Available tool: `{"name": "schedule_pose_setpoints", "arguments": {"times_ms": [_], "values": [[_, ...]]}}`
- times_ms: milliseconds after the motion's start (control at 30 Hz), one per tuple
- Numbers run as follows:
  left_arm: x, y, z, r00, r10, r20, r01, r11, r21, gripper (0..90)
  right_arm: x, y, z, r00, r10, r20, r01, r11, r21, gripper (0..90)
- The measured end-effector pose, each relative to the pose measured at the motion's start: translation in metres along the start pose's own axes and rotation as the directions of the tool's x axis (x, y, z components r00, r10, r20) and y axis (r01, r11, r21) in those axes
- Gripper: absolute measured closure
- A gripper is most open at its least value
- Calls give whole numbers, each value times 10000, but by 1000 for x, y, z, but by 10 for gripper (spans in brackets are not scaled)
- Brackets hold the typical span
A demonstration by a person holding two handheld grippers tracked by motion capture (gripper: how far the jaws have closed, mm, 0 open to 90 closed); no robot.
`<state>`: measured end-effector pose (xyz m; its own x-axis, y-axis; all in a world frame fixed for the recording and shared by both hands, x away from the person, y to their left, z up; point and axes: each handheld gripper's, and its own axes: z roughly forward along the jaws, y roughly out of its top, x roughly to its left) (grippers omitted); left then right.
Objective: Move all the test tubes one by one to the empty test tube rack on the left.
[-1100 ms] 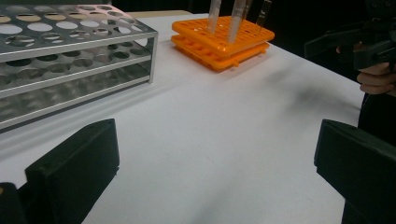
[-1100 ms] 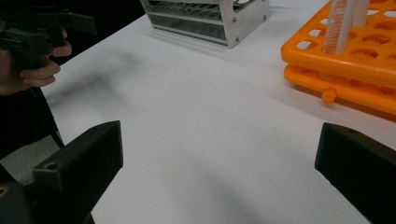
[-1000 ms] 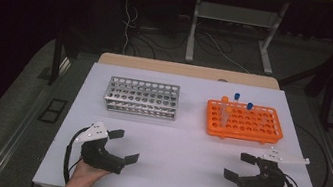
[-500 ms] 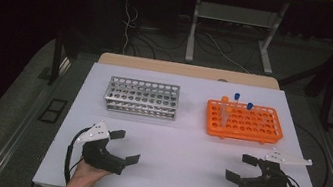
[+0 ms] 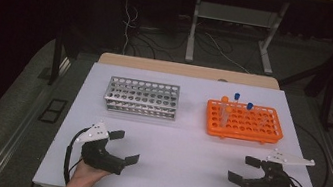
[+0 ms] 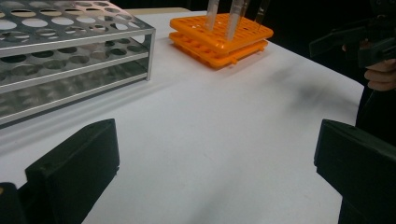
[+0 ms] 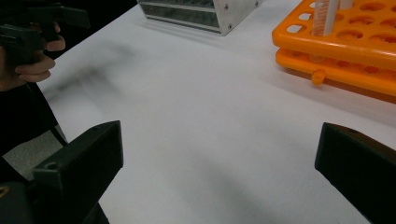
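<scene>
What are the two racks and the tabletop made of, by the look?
Grey rack: likely metal, brushed finish; it shows a dull sheen and screwed corner plates. Orange rack: looks like moulded plastic, evenly coloured and slightly glossy. Tabletop: white and matte, perhaps laminate or a sheet cover; the material is unclear.

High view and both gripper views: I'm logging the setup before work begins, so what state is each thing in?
Left gripper: open, holds nothing.
Right gripper: open, holds nothing.
Metal rack: upright, no tubes in it.
Orange rack: upright, holds capped tubes.
Tubes: standing upright in the orange rack.
</scene>
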<state>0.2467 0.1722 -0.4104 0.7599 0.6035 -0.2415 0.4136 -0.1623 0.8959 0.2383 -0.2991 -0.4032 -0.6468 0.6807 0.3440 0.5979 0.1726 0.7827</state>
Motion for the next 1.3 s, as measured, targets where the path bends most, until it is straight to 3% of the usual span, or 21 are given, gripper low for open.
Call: {"name": "schedule_pose_setpoints", "arguments": {"times_ms": [400,1300], "values": [[1,-1,-1,10000,-8,-75,8,10000,18,0,2,27,-1,9993,-360,122,356,9989,309,7],[1,-1,-2,10000,-42,-72,42,10000,68,0,-13,76,11,9966,-764,318,737,9942,780,7]]}}
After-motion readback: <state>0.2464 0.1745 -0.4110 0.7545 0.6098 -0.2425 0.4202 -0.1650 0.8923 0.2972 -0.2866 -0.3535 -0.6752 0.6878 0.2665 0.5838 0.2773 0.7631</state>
